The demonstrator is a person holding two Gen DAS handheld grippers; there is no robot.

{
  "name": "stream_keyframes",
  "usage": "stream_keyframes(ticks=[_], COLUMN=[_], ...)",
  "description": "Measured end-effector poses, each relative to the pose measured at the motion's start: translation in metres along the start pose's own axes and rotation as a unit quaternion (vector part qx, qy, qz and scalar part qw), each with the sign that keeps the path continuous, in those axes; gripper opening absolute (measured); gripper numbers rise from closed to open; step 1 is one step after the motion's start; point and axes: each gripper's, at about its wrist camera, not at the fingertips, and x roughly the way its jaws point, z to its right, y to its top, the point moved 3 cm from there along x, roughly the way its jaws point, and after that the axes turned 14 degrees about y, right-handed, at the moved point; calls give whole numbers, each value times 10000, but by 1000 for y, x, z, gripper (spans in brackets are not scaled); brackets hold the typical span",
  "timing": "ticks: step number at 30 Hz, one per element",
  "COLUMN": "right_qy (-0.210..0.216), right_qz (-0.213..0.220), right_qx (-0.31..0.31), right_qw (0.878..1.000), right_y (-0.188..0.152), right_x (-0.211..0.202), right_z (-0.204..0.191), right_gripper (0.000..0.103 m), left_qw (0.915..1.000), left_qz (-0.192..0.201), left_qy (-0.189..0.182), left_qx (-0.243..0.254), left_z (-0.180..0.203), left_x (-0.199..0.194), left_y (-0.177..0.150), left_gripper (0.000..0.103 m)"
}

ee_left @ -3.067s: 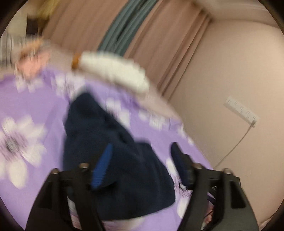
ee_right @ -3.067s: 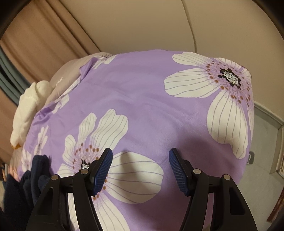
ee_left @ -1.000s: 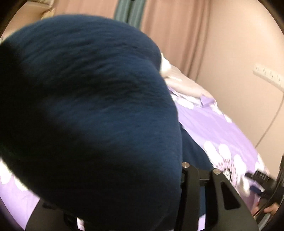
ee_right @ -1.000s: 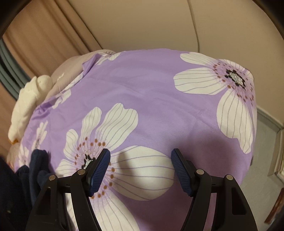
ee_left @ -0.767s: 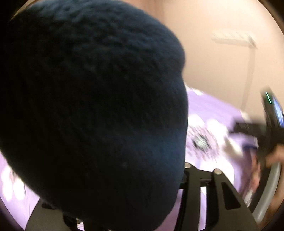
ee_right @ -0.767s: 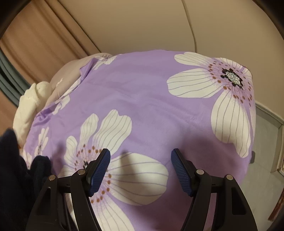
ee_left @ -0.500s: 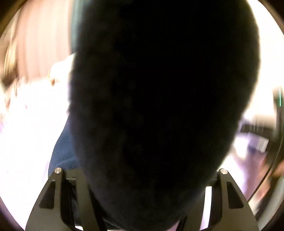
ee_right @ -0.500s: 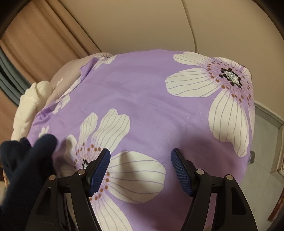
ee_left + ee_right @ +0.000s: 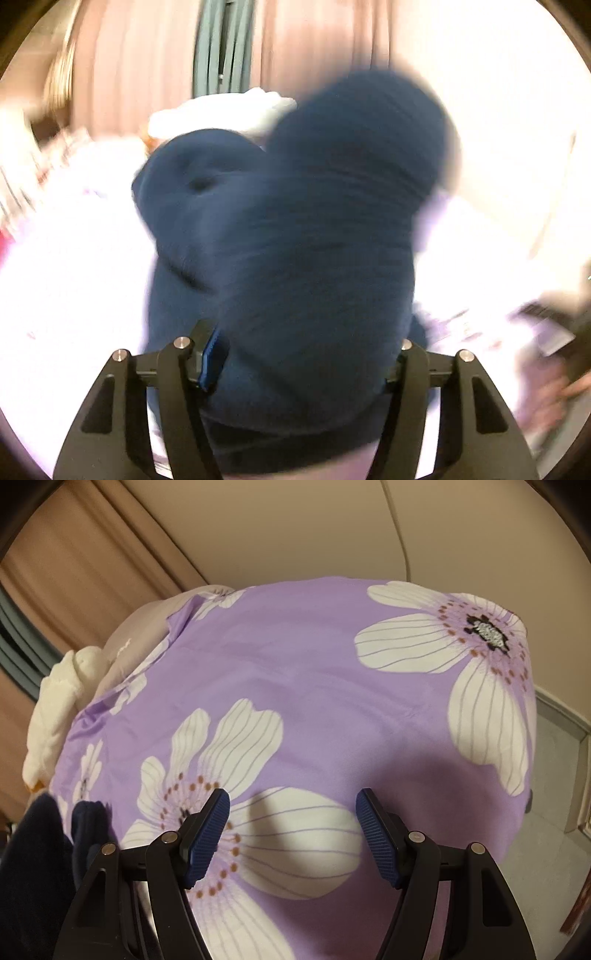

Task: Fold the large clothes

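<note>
Dropping away from the left gripper (image 9: 303,354), whose jaws have just been opening around it, the navy garment (image 9: 295,240) is slumping onto the purple bedspread (image 9: 295,672), awaiting spreading flat, while the right gripper (image 9: 293,834) is hovering agape, empty.

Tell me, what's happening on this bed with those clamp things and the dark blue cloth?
A person is folding clothes with a hand-held tool in each hand. The left tool has a bunched dark blue fleece garment between its fingers; its jaws have just been opening, and the blurred picture does not show whether the pads still press on the cloth. The right tool hangs open and empty over the purple flowered bedspread, with the garment off to its left. Nothing looks neatly folded yet.
</note>
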Motion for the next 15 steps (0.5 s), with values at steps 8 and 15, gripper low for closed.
stream_keyframes(ticks=[8, 15], right_qy=[152, 286], right_qz=[-45, -30], right_qx=[98, 263], right_qw=[9998, 9992], right_y=[2, 4], right_x=[1, 0], right_z=[4, 8], right_gripper=[71, 71], left_qw=[9937, 9928], left_qz=[46, -202], left_qy=[-325, -940], left_qx=[1071, 710], left_z=[61, 19], left_x=[-2, 8], left_y=[-19, -11], left_gripper=[61, 61])
